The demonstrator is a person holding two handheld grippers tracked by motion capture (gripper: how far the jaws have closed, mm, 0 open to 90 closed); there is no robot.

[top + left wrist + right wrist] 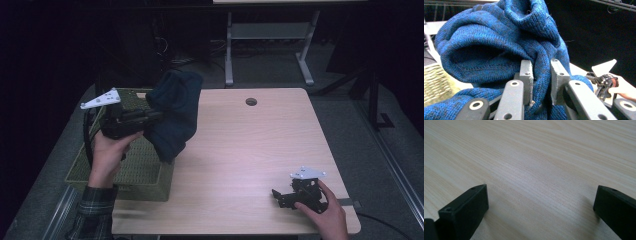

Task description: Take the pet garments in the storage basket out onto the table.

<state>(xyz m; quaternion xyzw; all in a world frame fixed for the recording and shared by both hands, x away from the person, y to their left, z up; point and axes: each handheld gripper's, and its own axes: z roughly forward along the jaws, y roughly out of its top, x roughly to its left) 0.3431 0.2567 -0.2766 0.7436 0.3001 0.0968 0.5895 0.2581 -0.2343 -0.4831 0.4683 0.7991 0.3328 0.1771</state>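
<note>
Two grippers are mine to watch. My left gripper (131, 120) has its fingers (527, 75) pinching a fold of the dark blue knitted sweater (172, 112), held up above the woven olive-green basket (145, 182) at the left edge of the pale wooden table (240, 160). My right gripper (287, 196) rests near the right corner, fingers (465, 211) spread wide over bare wood. I judge the narrow pinch could slip, since most of the knit hangs loose, and the hem might snag on the basket rim.
</note>
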